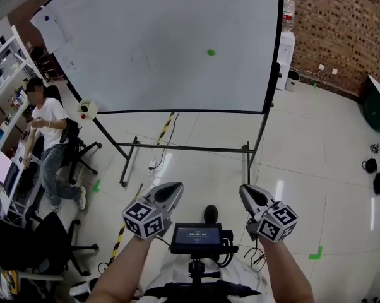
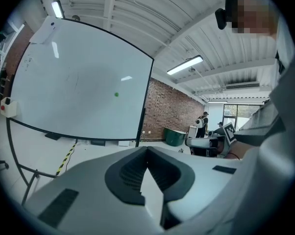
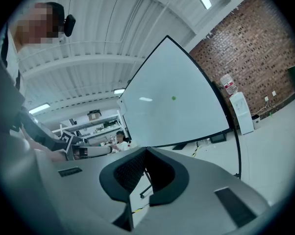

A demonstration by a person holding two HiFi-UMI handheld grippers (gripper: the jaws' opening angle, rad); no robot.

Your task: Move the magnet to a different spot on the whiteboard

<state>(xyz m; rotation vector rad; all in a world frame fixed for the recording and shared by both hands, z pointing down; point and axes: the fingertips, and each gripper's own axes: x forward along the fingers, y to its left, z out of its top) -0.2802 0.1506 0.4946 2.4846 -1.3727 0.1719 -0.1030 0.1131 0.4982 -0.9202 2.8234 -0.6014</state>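
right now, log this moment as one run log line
stage: not started | magnet: on whiteboard, untouched | left gripper: jaws shut, empty | right gripper: jaws shut, empty | both: low, off the board

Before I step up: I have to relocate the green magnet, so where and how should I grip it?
Pinch the green magnet across its round rim, coming straight at the face of the whiteboard. It is a small dot flat on the upright board, so probably only its edge offers purchase.
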